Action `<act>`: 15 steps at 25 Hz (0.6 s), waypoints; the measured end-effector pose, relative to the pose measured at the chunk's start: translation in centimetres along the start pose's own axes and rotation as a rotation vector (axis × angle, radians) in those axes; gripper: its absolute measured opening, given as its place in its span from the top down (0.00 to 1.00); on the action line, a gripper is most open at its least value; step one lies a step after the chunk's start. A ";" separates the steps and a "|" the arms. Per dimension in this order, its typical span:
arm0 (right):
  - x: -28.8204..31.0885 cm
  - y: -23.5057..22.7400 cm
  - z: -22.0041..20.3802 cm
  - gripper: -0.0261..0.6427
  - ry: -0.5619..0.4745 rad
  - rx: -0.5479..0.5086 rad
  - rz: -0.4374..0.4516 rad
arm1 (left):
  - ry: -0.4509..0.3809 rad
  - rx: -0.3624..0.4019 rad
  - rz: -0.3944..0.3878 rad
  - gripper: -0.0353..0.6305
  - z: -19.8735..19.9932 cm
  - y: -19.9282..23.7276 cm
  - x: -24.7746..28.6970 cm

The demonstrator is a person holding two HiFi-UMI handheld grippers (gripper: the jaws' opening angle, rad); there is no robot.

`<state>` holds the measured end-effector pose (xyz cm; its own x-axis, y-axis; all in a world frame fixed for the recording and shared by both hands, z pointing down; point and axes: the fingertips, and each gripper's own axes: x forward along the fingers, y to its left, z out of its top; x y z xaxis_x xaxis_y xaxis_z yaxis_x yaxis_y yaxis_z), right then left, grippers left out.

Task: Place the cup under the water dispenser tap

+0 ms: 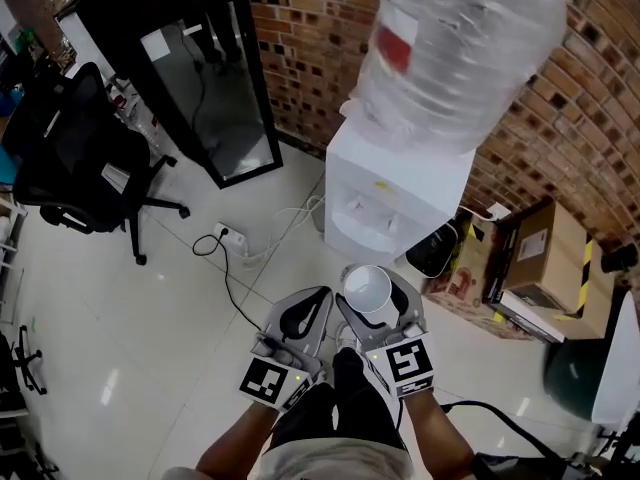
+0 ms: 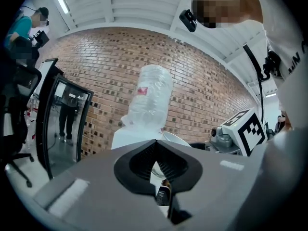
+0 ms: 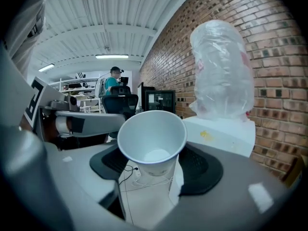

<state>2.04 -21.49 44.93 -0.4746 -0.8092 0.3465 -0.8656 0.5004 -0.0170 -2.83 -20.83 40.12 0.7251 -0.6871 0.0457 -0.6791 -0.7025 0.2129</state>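
**Pickup done, placing still to do**
Right gripper [image 1: 378, 298] clamps the cup [image 1: 368, 288] upright btwn its fingers (cup's empty). Left gripper [image 1: 316, 300] is pinched closed on nothing. Dispenser [image 1: 395, 193] stands ahead of the fingertips, apart; approach & set-down remain.

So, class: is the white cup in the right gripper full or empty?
Empty. The right gripper view looks into the open mouth of the cup and shows a bare white bottom, with no liquid visible.
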 end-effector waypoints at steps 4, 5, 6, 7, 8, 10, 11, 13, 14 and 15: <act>2.9 -1.2 -1.9 0.47 -0.011 -0.023 -0.014 | -0.018 -0.012 0.015 0.96 -1.8 1.6 1.8; 3.7 -1.6 -2.3 0.47 -0.011 -0.028 -0.017 | -0.029 -0.017 0.018 0.96 -2.2 1.9 2.3; 4.4 -1.9 -2.8 0.47 -0.010 -0.029 -0.018 | -0.040 -0.021 0.021 0.96 -2.6 2.2 2.7; 5.1 -2.2 -3.4 0.47 -0.007 -0.028 -0.020 | -0.047 -0.023 0.026 0.96 -3.1 2.5 3.2; 5.7 -2.6 -4.1 0.47 -0.005 -0.028 -0.024 | -0.049 -0.026 0.035 0.96 -3.8 2.8 3.5; 6.8 -3.3 -5.4 0.47 -0.001 -0.030 -0.035 | -0.049 -0.040 0.057 0.96 -5.1 3.6 4.1; 7.4 -3.7 -6.1 0.47 0.000 -0.029 -0.040 | -0.051 -0.047 0.063 0.96 -5.7 4.0 4.4; 8.5 -4.4 -7.5 0.47 0.004 -0.025 -0.044 | -0.051 -0.053 0.069 0.96 -6.9 4.7 4.9; 9.1 -4.7 -8.3 0.47 0.008 -0.025 -0.044 | -0.046 -0.055 0.074 0.96 -7.6 5.1 5.1; 9.7 -5.0 -9.2 0.47 0.012 -0.026 -0.043 | -0.039 -0.059 0.080 0.96 -8.4 5.6 5.3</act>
<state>3.20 -29.06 56.98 -0.4349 -0.8265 0.3573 -0.8808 0.4731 0.0223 -1.78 -26.84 49.77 0.6629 -0.7482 0.0271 -0.7259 -0.6336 0.2676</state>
